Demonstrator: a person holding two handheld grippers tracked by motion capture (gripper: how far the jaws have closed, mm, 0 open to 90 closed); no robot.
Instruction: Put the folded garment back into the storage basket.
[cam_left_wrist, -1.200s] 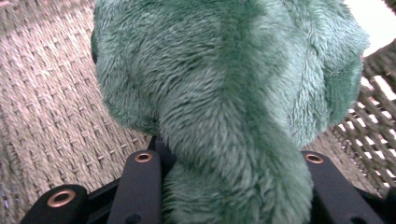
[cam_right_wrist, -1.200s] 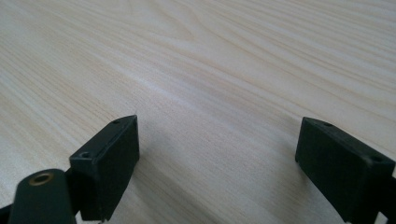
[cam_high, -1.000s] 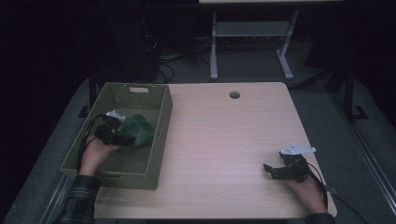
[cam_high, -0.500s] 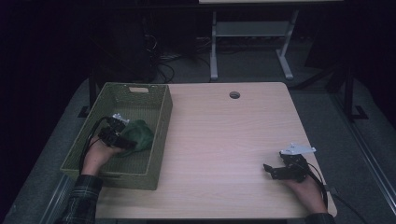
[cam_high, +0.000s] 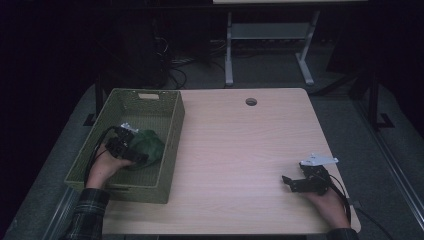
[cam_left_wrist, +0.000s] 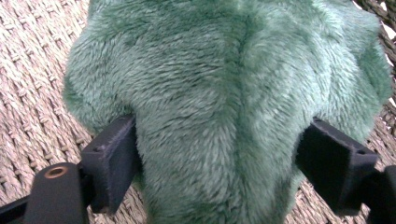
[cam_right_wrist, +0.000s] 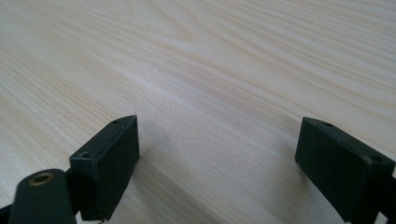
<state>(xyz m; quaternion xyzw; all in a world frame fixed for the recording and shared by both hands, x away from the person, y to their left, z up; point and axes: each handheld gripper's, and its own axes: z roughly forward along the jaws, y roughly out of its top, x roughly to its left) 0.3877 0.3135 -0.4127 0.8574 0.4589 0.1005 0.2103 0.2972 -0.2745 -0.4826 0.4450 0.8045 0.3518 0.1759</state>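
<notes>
A green plush cloth (cam_high: 146, 144) lies inside the woven olive basket (cam_high: 172, 135) at the table's left. My left gripper (cam_high: 139, 156) reaches into the basket from the near side. In the left gripper view the plush (cam_left_wrist: 233, 88) bulges between the jaws of the left gripper (cam_left_wrist: 219, 144), which have just been opening and now stand wide, with fur brushing both pads. My right gripper (cam_high: 288, 181) rests on the table near the front right, held by a hand. In the right gripper view its jaws (cam_right_wrist: 219, 140) stand open over bare wood with nothing between them.
The light wooden table (cam_high: 240, 145) has a round cable hole (cam_high: 251, 101) at the back. Behind it a metal stand (cam_high: 265, 35) and cables sit on the dark floor. The basket's walls surround my left gripper.
The left hand has shifted slightly toward the near side inside the basket and the plush has settled lower. The right gripper has not moved.
</notes>
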